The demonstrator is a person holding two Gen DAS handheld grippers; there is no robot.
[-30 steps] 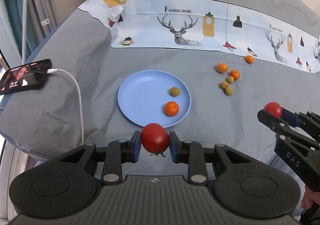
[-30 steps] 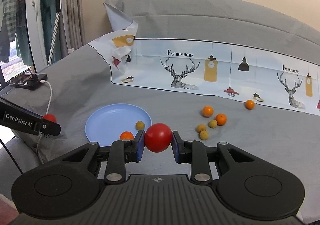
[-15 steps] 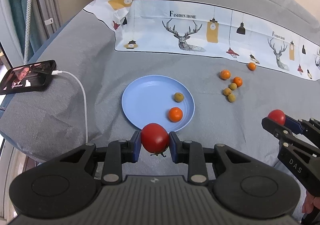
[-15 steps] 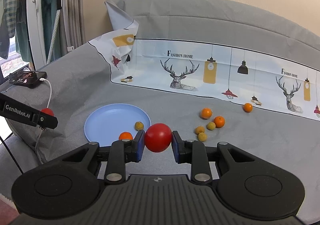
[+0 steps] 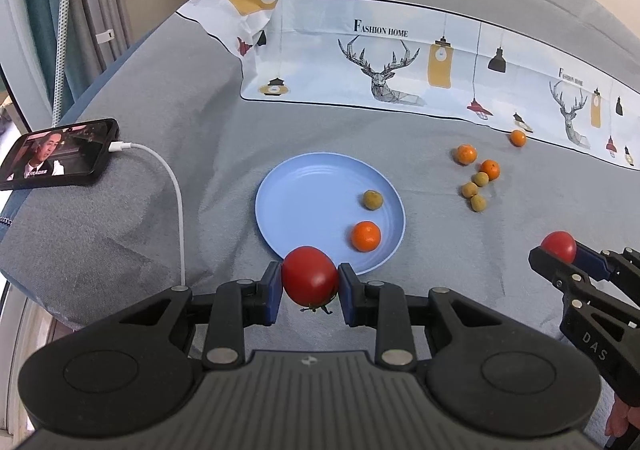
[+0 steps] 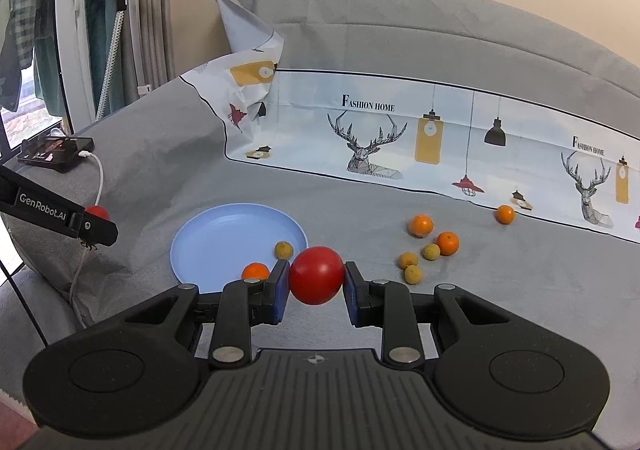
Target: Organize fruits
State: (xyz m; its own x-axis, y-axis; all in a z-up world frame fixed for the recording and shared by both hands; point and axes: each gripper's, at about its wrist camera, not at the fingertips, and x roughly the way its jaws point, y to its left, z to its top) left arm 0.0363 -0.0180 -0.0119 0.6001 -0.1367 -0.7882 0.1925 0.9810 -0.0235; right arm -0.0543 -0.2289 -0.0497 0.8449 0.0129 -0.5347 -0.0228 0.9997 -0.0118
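Though claw-held, two tomatoes [image 5: 310, 276].

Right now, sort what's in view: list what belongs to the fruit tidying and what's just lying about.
Job:
- blue plate, holding one orange and one small green fruit
- tomato in the left tool
- tomato in the right tool
- loose oranges and green fruits on the grey cover

Lying about:
- phone
- charging cable
- deer-print cloth

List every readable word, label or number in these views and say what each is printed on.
"FASHION HOME": printed cloth, repeated at its right end.
"GenRobot.AI": left gripper, on its side.
"DAS": right gripper, on its side.
"1": white tag by the curtain.
Phone screen caption: too small to read.
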